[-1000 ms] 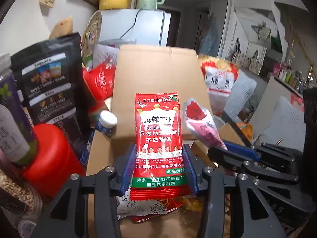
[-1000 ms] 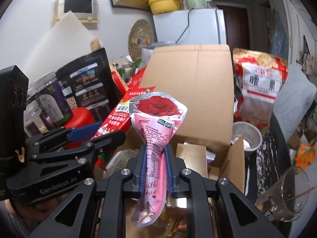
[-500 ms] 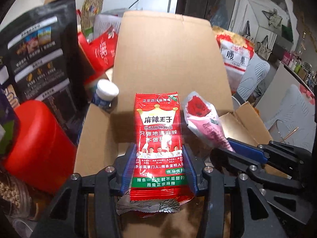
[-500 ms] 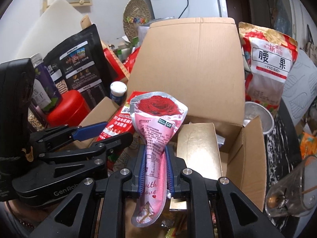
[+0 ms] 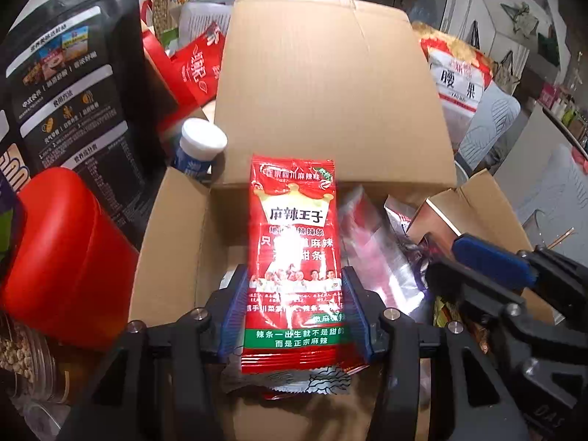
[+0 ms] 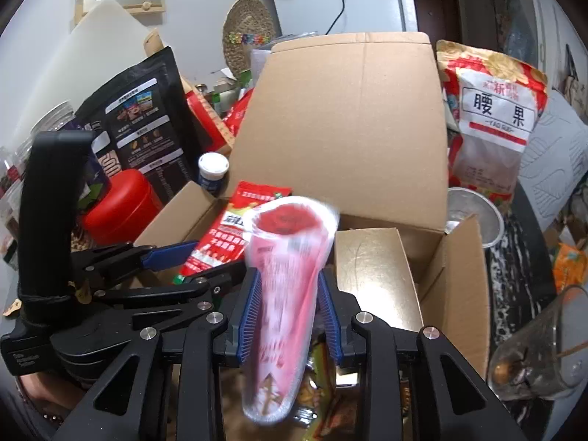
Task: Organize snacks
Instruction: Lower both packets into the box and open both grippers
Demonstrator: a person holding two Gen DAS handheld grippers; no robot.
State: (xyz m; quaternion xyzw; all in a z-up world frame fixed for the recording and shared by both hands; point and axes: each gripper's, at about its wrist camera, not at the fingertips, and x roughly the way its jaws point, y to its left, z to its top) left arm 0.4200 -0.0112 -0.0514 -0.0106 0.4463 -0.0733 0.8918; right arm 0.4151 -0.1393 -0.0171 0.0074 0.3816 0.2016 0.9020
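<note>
Open cardboard box (image 5: 330, 84) fills the middle. Left tool (image 5: 294, 312), jaws just widening, has the red spicy-strip packet (image 5: 294, 257) between them over the box. At three o'clock, right tool (image 6: 288, 316) opening, pink rose pouch (image 6: 283, 294) blurred between loosened jaws.

Both grippers are pointing steeply downward, side by side. The left gripper (image 5: 294, 312) is reaching from 6 o'clock in its own view, its blue pads (image 5: 231, 316) standing at either edge of a red packet (image 5: 294, 257); its jaws have just been opening a little, and whether the pads are pressing is unclear. Seen from the right wrist, it is lying at 9 o'clock, fingers aimed toward 3 o'clock. The right gripper (image 6: 290, 316) is also entering from 6 o'clock; its jaws have just been opening, and a blurred pink pouch (image 6: 286, 294) is sitting loosely between its blue pads (image 6: 250, 312).
</note>
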